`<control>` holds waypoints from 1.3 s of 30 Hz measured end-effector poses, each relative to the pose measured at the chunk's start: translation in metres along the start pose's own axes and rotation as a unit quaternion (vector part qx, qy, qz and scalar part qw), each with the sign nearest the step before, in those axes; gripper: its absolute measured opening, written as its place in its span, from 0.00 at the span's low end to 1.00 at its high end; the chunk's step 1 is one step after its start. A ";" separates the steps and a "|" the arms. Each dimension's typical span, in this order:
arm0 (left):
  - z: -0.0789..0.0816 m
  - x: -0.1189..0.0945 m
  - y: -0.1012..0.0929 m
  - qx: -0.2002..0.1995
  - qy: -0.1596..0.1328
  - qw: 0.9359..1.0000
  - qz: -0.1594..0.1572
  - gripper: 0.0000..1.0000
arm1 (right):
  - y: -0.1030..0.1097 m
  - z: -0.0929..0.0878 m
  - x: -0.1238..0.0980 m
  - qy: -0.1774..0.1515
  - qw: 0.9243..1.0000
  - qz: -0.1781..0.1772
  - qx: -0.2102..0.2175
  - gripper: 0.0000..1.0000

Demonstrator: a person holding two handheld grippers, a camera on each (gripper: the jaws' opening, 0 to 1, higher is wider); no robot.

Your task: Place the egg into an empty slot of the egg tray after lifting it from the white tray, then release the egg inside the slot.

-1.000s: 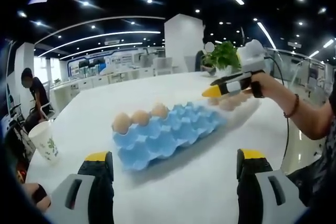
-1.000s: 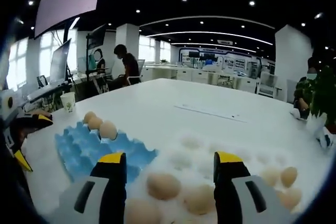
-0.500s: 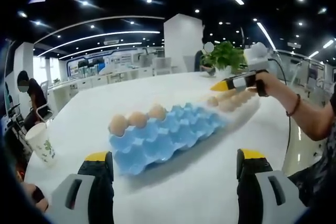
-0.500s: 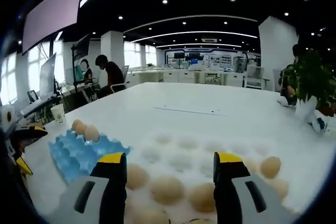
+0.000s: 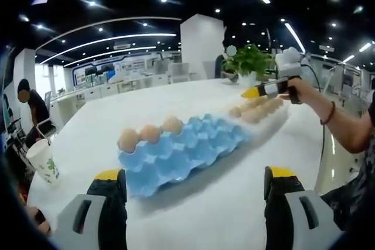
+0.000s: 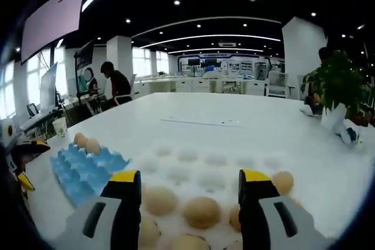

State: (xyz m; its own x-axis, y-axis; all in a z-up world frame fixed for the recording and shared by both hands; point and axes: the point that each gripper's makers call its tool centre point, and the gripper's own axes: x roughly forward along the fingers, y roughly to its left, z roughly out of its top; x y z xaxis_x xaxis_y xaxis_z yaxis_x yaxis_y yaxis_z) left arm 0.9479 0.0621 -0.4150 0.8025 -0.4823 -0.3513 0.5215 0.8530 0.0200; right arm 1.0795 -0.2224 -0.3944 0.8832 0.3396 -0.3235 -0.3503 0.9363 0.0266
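Note:
The blue egg tray (image 5: 187, 147) lies on the white table with three brown eggs (image 5: 150, 133) in a row along its far left edge; its other slots are empty. Beyond it sits the white tray (image 5: 279, 115) holding several eggs (image 5: 253, 111). My left gripper (image 5: 190, 182) hovers open in front of the blue tray, holding nothing. My right gripper (image 6: 188, 182) is open above the white tray (image 6: 193, 156), with eggs (image 6: 201, 212) between and below its jaws. In the left gripper view, a hand holds the right gripper (image 5: 253, 92) over the white tray. The blue tray (image 6: 82, 168) lies to the left.
A paper cup (image 5: 44, 162) stands near the table's left edge. A potted plant (image 5: 249, 62) stands behind the white tray. A person (image 6: 114, 83) sits at a desk beyond the table. The left gripper (image 6: 26, 150) shows at the left edge.
My right gripper has moved away from the blue tray and farther over the white tray, bringing more of its eggs under the jaws. The left gripper has barely shifted.

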 end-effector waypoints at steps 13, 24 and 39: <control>0.004 0.001 -0.001 0.006 0.002 1.000 0.001 1.00 | -0.029 -0.008 -0.001 0.009 1.000 -0.019 0.014 0.69; 0.004 0.000 -0.002 0.007 0.008 1.000 -0.001 1.00 | -0.047 -0.009 0.010 -0.001 0.999 -0.031 0.028 0.66; 0.001 0.005 -0.003 0.007 0.017 1.000 -0.003 1.00 | -0.058 -0.015 0.022 -0.003 0.998 -0.033 0.052 0.56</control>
State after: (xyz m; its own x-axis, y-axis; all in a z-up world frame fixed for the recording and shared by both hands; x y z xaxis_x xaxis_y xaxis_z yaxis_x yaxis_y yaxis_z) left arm 0.9507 0.0572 -0.4160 0.7889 -0.4808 -0.3826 0.5307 0.8470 0.0300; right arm 1.1149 -0.2709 -0.4172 0.9050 0.2773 -0.3225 -0.2572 0.9607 0.1044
